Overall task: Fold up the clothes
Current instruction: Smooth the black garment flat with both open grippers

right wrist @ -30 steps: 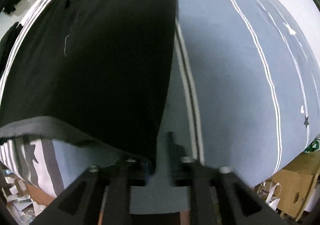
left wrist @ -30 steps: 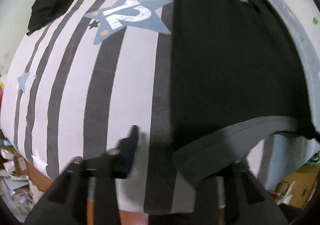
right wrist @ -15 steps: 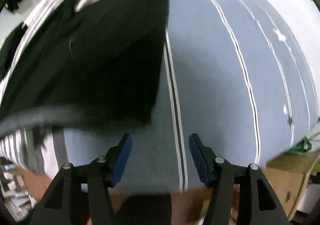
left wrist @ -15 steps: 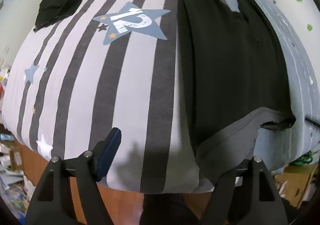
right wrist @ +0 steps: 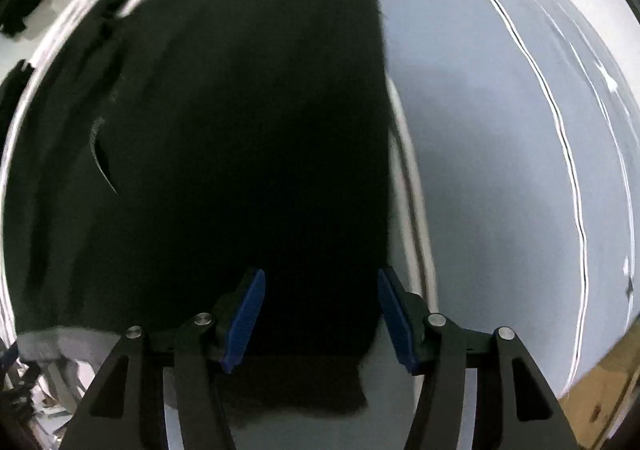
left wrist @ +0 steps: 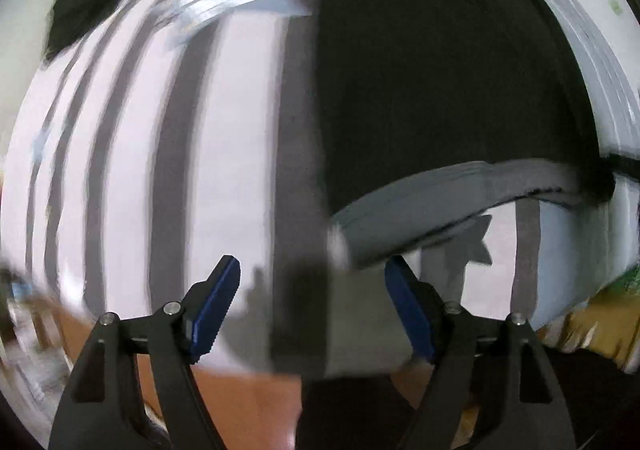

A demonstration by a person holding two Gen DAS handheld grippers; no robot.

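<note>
Left wrist view: left tool [left wrist: 312, 298] released, empty; black garment [left wrist: 440, 90] ahead-right on striped bedsheet [left wrist: 132, 154].
Beyond tool, far left: second dark cloth [left wrist: 92, 6].
Right wrist view: right tool [right wrist: 320, 316] released, above garment's edge.
Obstructions: unclear, frames blurred.

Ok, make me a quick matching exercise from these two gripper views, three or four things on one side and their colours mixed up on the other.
Things:
1. garment
2. waistband
3. finger pads
4. bed cover

Colours:
A. blue
B. white with grey stripes
C. black
D. plain grey

Pairs: 1-C, 2-D, 3-A, 4-B
</note>
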